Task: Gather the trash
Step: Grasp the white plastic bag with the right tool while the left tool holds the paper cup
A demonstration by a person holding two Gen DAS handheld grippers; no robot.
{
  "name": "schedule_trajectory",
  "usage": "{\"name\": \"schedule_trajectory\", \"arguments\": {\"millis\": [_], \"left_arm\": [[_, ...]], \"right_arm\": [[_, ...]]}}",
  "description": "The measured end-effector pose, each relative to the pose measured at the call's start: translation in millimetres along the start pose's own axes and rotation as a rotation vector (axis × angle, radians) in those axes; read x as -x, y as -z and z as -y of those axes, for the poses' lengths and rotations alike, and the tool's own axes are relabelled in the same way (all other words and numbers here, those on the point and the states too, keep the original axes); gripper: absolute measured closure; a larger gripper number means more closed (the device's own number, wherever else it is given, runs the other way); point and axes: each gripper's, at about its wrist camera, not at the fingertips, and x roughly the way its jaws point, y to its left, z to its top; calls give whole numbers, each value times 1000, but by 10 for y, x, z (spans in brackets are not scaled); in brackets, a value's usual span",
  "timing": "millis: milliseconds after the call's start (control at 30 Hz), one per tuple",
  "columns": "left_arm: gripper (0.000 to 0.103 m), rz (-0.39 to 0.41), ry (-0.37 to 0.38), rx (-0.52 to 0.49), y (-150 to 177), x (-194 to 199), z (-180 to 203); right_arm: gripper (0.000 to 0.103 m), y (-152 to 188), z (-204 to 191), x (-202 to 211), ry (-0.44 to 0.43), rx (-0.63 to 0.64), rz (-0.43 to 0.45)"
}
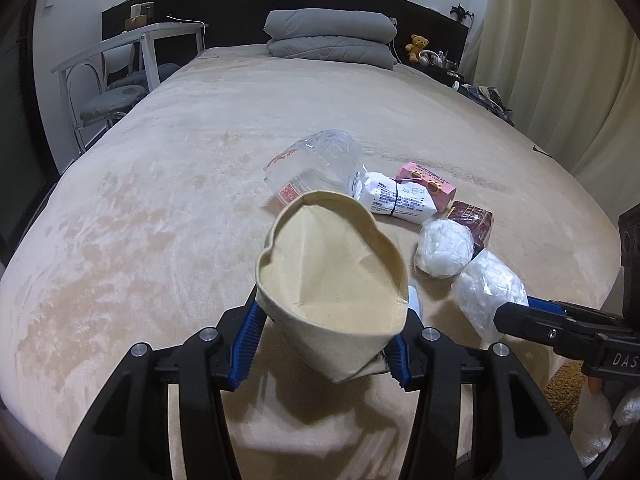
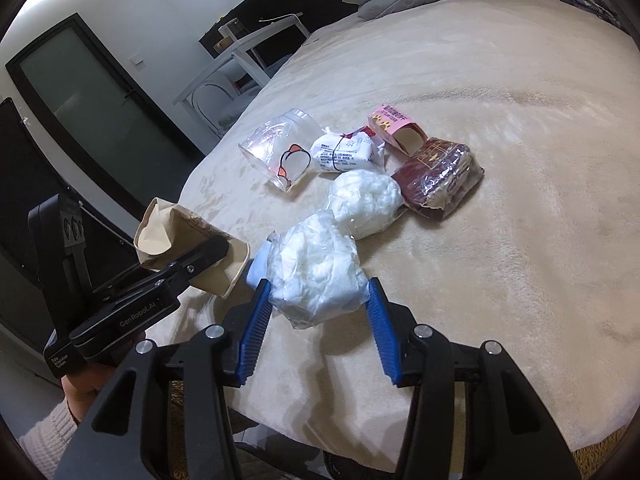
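My left gripper (image 1: 326,340) is shut on a beige paper bag (image 1: 332,276) and holds it open-mouthed over the bed; the bag also shows in the right wrist view (image 2: 188,240). My right gripper (image 2: 318,300) is open, its blue pads either side of a clear bag of white wadding (image 2: 316,268), which also shows in the left wrist view (image 1: 488,288). Beyond lie a second white wad bag (image 2: 366,204), a dark red packet (image 2: 438,176), a pink carton (image 2: 394,128), a white printed pack (image 2: 346,152) and a clear plastic cup (image 2: 276,152).
All lies on a beige blanket (image 1: 200,184) covering a bed. Folded grey bedding (image 1: 330,36) sits at the head. A white table and chairs (image 1: 120,68) stand left of the bed. A curtain (image 1: 560,60) hangs at the right.
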Motion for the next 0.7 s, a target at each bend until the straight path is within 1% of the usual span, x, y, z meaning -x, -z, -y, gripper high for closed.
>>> {"name": "schedule_trajectory", "arguments": {"millis": [333,700], "left_arm": [[52,10,12,3,148,137,91],[52,46,36,14,304,398,203]], "right_arm": [[54,102,-38,277,-41,3,35],[54,254,-27,643,-66,-4,88]]}}
